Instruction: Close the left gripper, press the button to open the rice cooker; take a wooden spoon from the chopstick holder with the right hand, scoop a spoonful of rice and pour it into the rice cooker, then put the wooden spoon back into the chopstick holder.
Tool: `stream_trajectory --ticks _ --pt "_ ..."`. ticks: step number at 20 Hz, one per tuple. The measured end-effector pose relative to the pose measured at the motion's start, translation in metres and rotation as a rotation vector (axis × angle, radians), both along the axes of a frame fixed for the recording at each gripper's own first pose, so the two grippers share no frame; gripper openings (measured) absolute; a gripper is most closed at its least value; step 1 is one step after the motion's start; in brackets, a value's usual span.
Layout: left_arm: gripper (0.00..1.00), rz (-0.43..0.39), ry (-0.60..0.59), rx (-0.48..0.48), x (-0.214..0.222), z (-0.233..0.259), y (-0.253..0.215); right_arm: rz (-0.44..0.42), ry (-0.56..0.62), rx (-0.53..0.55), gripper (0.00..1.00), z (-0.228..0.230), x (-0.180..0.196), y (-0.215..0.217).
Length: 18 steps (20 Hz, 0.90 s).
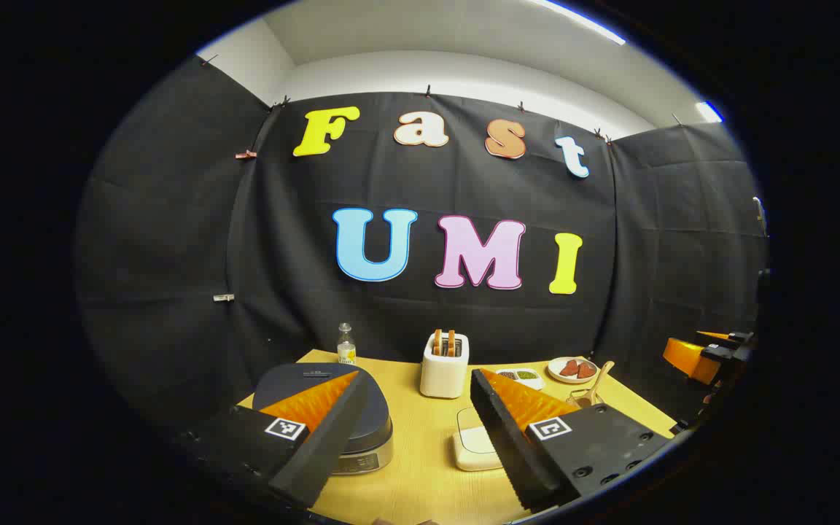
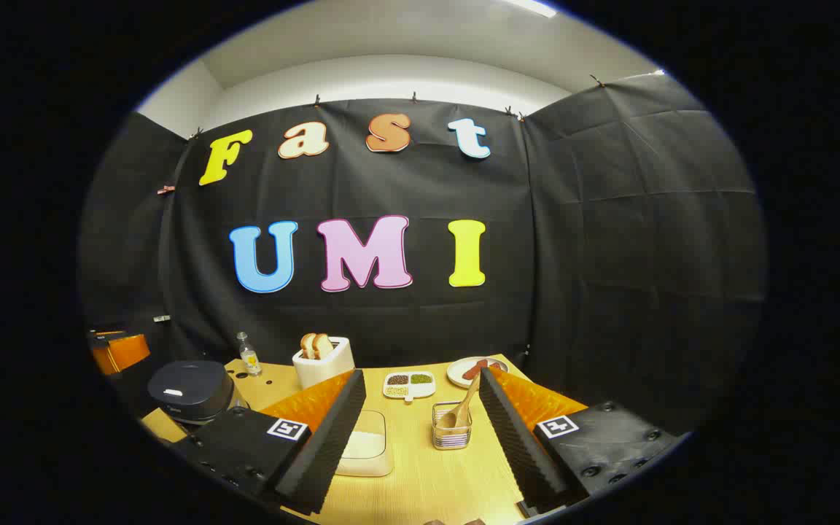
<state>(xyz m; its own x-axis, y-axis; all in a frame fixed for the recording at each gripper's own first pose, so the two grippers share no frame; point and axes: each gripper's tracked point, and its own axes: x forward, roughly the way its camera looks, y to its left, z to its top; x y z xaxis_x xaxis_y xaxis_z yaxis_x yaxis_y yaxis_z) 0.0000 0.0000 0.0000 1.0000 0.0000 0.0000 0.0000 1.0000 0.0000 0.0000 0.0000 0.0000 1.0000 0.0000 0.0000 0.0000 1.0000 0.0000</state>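
Rice cooker (image 1: 325, 415) sits shut beneath my spread left tool (image 1: 413, 437). My right tool (image 2: 420, 437), also spread, faces the wooden spoon (image 2: 461, 412) standing in the chopstick holder (image 2: 452, 430) on the yellow surface (image 2: 420, 474).

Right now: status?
Left gripper open, right gripper open, both empty. Cooker lid shut. Spoon in holder. Nothing in the way.

Nothing legible: the rice cooker's (image 1: 332, 408) panel and bottle's (image 1: 346, 345) label seem too blurred.
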Motion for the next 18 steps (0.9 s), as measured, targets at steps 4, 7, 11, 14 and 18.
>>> stream_trajectory --ticks 4,7,11,14,18 --pt "0.95 -0.003 0.019 -0.007 0.003 -0.005 0.008 -0.022 0.027 0.017 0.98 -0.01 0.003 -0.002" --pt "0.95 -0.007 0.019 -0.021 0.006 -0.007 0.017 -0.052 0.029 0.021 0.98 -0.008 0.002 -0.005" --pt "0.95 -0.006 0.024 -0.034 0.005 -0.012 0.034 -0.069 0.02 0.023 0.98 -0.006 -0.003 0.004" --pt "0.95 -0.009 0.038 -0.037 0.005 -0.015 0.046 -0.07 0.021 0.024 0.98 -0.005 -0.005 0.015" --pt "0.95 -0.023 0.028 -0.026 0.005 -0.012 0.054 -0.062 -0.009 0.031 0.98 0.004 0.0 0.025"
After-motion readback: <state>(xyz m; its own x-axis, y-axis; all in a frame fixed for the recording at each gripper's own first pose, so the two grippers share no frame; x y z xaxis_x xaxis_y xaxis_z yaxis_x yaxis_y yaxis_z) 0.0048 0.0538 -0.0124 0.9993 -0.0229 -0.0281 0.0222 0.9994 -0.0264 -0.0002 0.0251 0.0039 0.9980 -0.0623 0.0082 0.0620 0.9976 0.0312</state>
